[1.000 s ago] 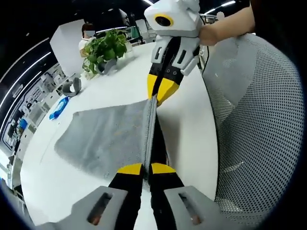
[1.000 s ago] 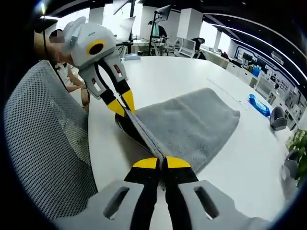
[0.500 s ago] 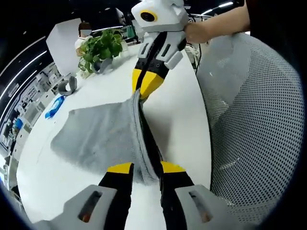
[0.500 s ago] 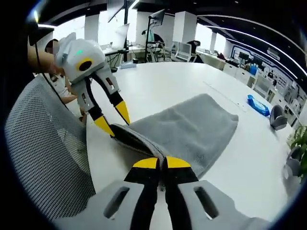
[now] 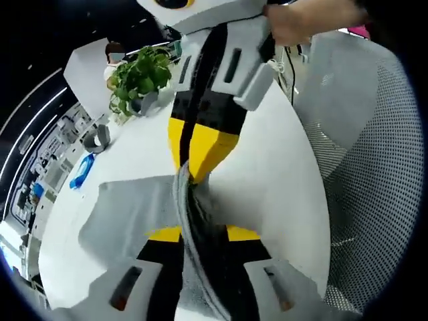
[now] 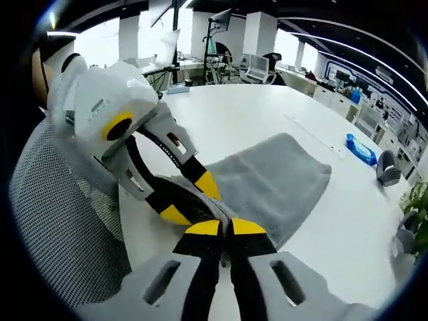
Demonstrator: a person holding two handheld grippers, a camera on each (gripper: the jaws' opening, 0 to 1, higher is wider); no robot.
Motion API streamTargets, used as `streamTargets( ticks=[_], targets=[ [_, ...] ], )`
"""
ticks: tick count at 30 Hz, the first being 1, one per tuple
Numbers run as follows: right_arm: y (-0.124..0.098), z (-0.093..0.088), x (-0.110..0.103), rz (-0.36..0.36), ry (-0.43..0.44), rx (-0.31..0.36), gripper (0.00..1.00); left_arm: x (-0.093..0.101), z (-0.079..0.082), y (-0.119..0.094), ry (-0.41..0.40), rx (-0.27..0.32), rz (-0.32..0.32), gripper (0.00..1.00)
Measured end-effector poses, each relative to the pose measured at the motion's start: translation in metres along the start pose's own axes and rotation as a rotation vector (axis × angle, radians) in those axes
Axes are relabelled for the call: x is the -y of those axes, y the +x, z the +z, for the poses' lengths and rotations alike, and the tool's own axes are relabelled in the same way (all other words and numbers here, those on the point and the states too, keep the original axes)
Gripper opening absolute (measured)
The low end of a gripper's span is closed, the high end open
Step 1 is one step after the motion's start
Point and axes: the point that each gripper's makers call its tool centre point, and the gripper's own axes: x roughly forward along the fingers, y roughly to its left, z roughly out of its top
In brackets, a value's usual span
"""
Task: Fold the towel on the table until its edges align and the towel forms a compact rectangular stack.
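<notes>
A grey towel (image 5: 127, 214) (image 6: 267, 180) lies on the white table (image 5: 281, 174) (image 6: 234, 114), its near edge lifted and bunched into a fold. My right gripper (image 6: 224, 226) is shut on that edge; in the left gripper view it looms large, and the right gripper (image 5: 190, 167) pinches the towel from above. My left gripper (image 5: 202, 234) has its jaws apart, straddling the bunched fold. In the right gripper view the left gripper (image 6: 190, 199) stands just ahead of my right jaws, its yellow tips spread around the cloth.
A grey mesh chair (image 5: 368, 187) (image 6: 60, 221) stands against the table's near edge. A potted plant (image 5: 140, 70), a grey roll (image 5: 99, 137) and a blue item (image 5: 81, 170) (image 6: 361, 148) sit far across the table. A person's hand (image 5: 301, 17) holds the right gripper.
The left jaws were shut on the towel edge a second ago and have opened. The two grippers have come close together, and the edge between them has gone from taut to bunched.
</notes>
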Motion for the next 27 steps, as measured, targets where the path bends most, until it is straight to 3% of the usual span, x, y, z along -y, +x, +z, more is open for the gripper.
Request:
streamTargets(
  ticks=[1,3,4,6,7,9,10,13,17,20,22,24,27],
  targets=[
    [-0.001,0.000,-0.001,0.007,-0.011,0.000,0.02,0.000,0.001,-0.001,-0.045,0.012,-0.010,0.09],
    [-0.005,0.001,0.001,0.005,-0.148,0.014,0.06,-0.001,0.006,-0.003,-0.121,0.057,-0.032,0.07],
    [-0.007,0.000,0.002,-0.006,-0.200,0.009,0.13,-0.003,0.006,-0.005,-0.159,0.072,-0.045,0.07],
    [-0.011,-0.002,0.014,-0.091,-0.346,-0.022,0.37,-0.003,0.007,-0.008,-0.231,0.082,-0.073,0.07],
    [-0.011,-0.004,0.013,-0.070,-0.385,-0.043,0.38,-0.003,0.008,-0.009,-0.247,0.089,-0.087,0.07],
    [-0.010,-0.005,0.009,-0.045,-0.468,-0.051,0.31,-0.004,0.009,-0.012,-0.251,0.094,-0.103,0.06],
    [-0.010,-0.005,0.011,-0.056,-0.549,-0.063,0.30,-0.004,0.011,-0.014,-0.261,0.094,-0.114,0.06],
    [-0.006,-0.007,0.008,-0.042,-0.665,-0.093,0.30,-0.003,0.015,-0.018,-0.257,0.089,-0.136,0.06],
    [-0.006,-0.005,0.008,-0.048,-0.805,-0.116,0.09,-0.002,0.014,-0.026,-0.246,0.075,-0.162,0.06],
    [-0.006,0.000,0.005,-0.038,-0.762,-0.081,0.06,-0.001,0.012,-0.030,-0.208,0.077,-0.171,0.07],
    [-0.008,0.004,0.000,-0.013,-0.682,-0.049,0.05,-0.003,0.008,-0.034,-0.020,0.072,-0.139,0.07],
    [-0.010,0.008,-0.003,0.005,-0.603,-0.024,0.04,-0.006,0.004,-0.037,0.114,0.053,-0.090,0.08],
    [-0.013,0.012,0.005,-0.004,-0.497,-0.003,0.04,-0.002,-0.003,-0.045,0.136,0.048,-0.059,0.10]
  ],
)
